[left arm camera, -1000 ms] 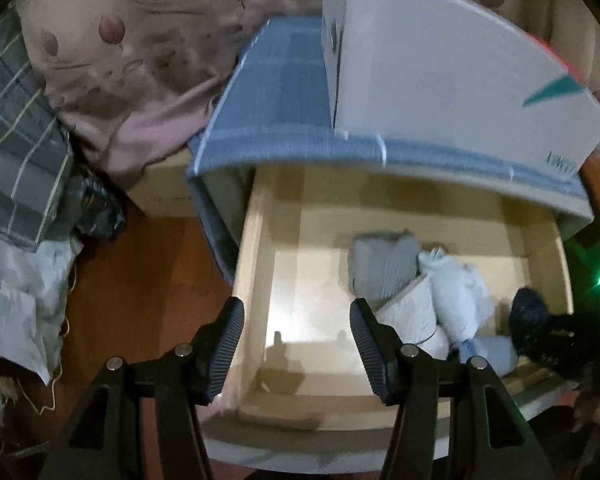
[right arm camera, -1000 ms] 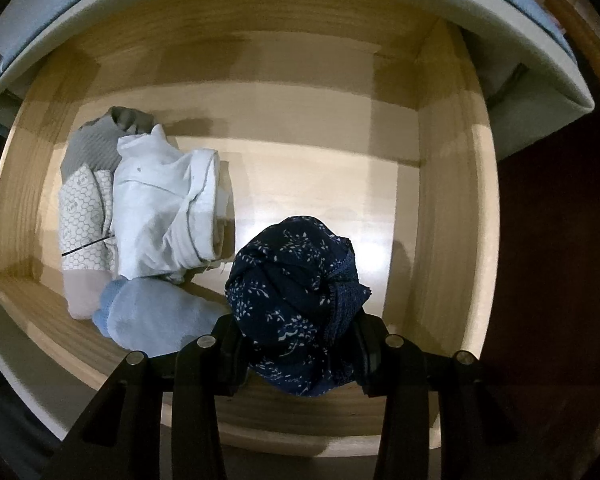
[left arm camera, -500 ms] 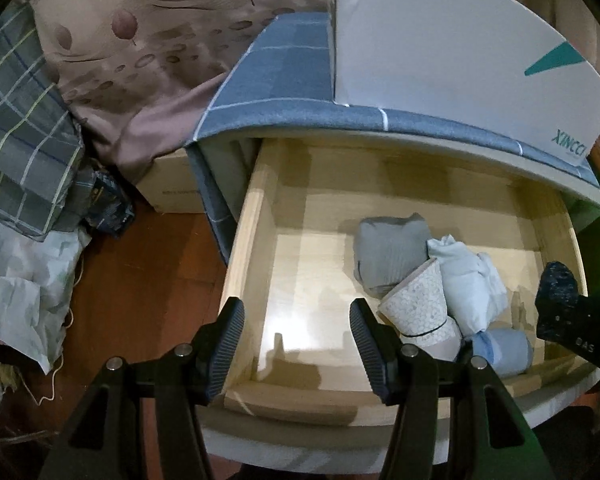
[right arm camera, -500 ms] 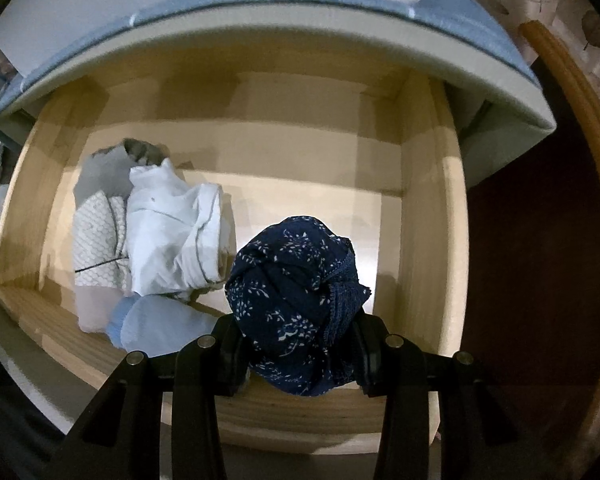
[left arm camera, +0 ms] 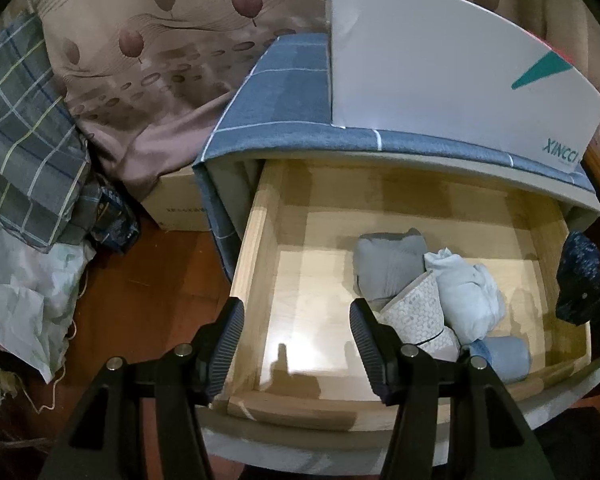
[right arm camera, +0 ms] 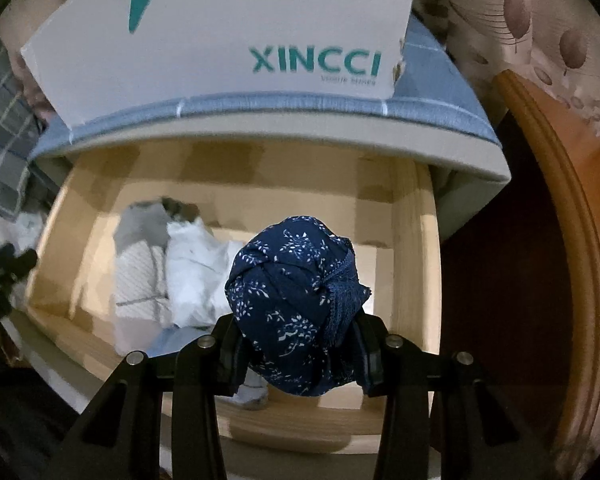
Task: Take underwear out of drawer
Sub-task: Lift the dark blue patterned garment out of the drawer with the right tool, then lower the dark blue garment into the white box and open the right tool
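Take the open wooden drawer [left arm camera: 260,264] as your landmark: above its back edge sits a white XINCCI box [right arm camera: 228,36] on the blue checked cloth [left arm camera: 284,108] covering the cabinet top, and off the drawer's left side you have a cardboard box [left arm camera: 180,204], plaid fabric [left arm camera: 20,140] and crumpled pale bags [left arm camera: 24,304] on the wooden floor. Inside the drawer, toward its right half, four rolled bundles crowd together: a grey roll [left arm camera: 388,264] at the back, a white patterned roll [left arm camera: 416,316] and a pale blue-white roll [left arm camera: 464,292] in front of it, and a light blue roll [left arm camera: 500,356] against the front wall. Your right gripper [right arm camera: 300,340] is clamped on the navy floral underwear [right arm camera: 296,308], a rounded ball with no clear long axis, held above the drawer's front right area and clear of its floor. A curved wooden rail [right arm camera: 572,240] stands close to the drawer's right side. Your left gripper [left arm camera: 296,344] is spread wide with nothing between its fingers, straddling the drawer's left wall near the front corner. The drawer's left half is bare wood.
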